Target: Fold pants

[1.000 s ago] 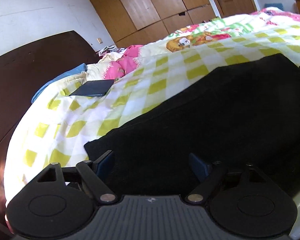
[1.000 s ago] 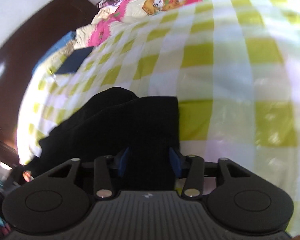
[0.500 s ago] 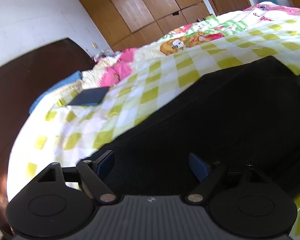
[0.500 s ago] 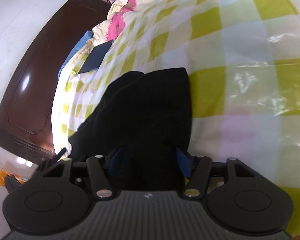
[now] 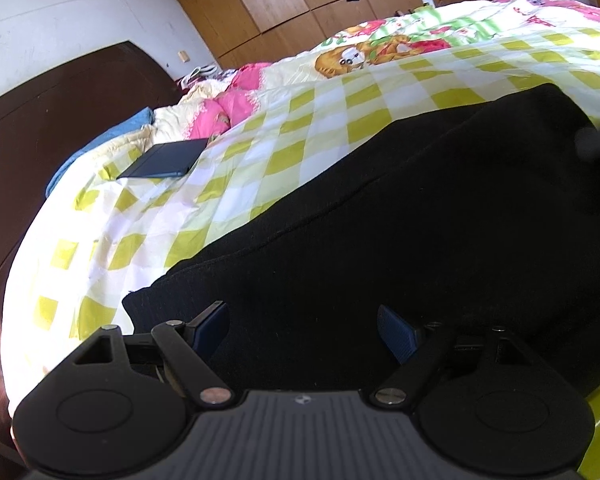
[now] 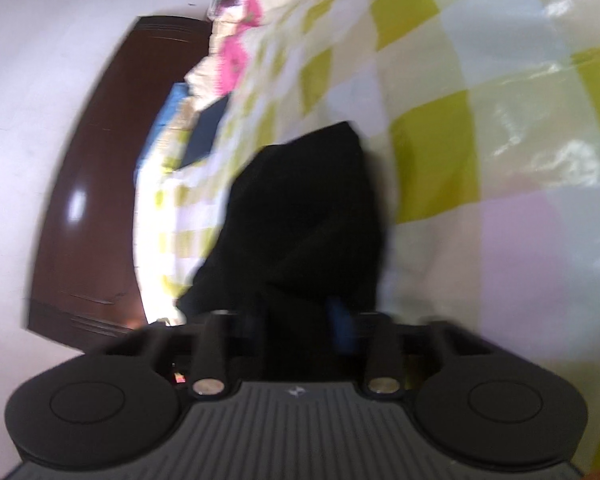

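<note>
The black pants [image 5: 440, 208] lie stretched across the yellow-checked bedspread [image 5: 228, 184]. My left gripper [image 5: 304, 332] is open, its blue pads wide apart over the near end of the pants, with cloth between and under them. In the blurred right wrist view, my right gripper [image 6: 300, 316] is shut on the other end of the pants [image 6: 304, 208], which hangs bunched and lifted in front of the bedspread [image 6: 500, 160]. The right gripper shows as a blurred dark shape at the right edge of the left wrist view [image 5: 598, 136].
A dark blue flat case [image 5: 166, 159] lies on the bed near the pink and blue bedding [image 5: 220, 112] by the dark wooden headboard [image 5: 60, 120]. Wooden wardrobes [image 5: 300, 0] and a door stand behind the bed.
My right gripper has closed on the pants end and swung up and round, rolling its view. The left gripper stays open over the near end with only a small shift.
</note>
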Demonstrator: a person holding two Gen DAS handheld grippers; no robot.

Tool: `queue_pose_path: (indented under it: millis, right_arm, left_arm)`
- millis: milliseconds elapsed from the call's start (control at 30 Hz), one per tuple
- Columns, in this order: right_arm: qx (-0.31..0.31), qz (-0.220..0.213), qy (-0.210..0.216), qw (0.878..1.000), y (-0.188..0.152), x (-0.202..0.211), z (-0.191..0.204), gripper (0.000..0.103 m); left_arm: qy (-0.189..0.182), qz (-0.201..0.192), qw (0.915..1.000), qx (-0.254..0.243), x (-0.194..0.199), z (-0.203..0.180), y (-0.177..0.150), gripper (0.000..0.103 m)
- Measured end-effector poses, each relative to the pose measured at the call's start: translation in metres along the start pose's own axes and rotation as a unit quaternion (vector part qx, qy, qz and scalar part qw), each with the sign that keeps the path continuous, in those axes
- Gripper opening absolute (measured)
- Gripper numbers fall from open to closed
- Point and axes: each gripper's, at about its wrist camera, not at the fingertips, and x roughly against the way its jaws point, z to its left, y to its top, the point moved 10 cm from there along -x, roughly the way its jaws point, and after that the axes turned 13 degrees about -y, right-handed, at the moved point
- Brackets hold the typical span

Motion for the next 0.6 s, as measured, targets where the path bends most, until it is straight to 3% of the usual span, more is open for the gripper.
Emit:
queue_pose_path:
  millis: [167,367,600]
  right_arm:
    - [0.013,-0.024,-0.009,1.000,0.005,0.016,0.001,0.016]
    - [0.017,-0.041,-0.023,0.999,0.011,0.030,-0.006,0.015]
    - [0.012,-0.069,-0.040,0.997,0.021,0.061,-0.027,0.014]
  left_arm:
    - [-0.003,0.008,0.9997,0.022,0.000,0.001,0.000,0.094]
    - [-0.009,0.010,0.9999,0.007,0.004,-0.012,0.006,0.093]
    - [-0.042,0.002,0.9991,-0.007,0.006,-0.045,0.021,0.093]
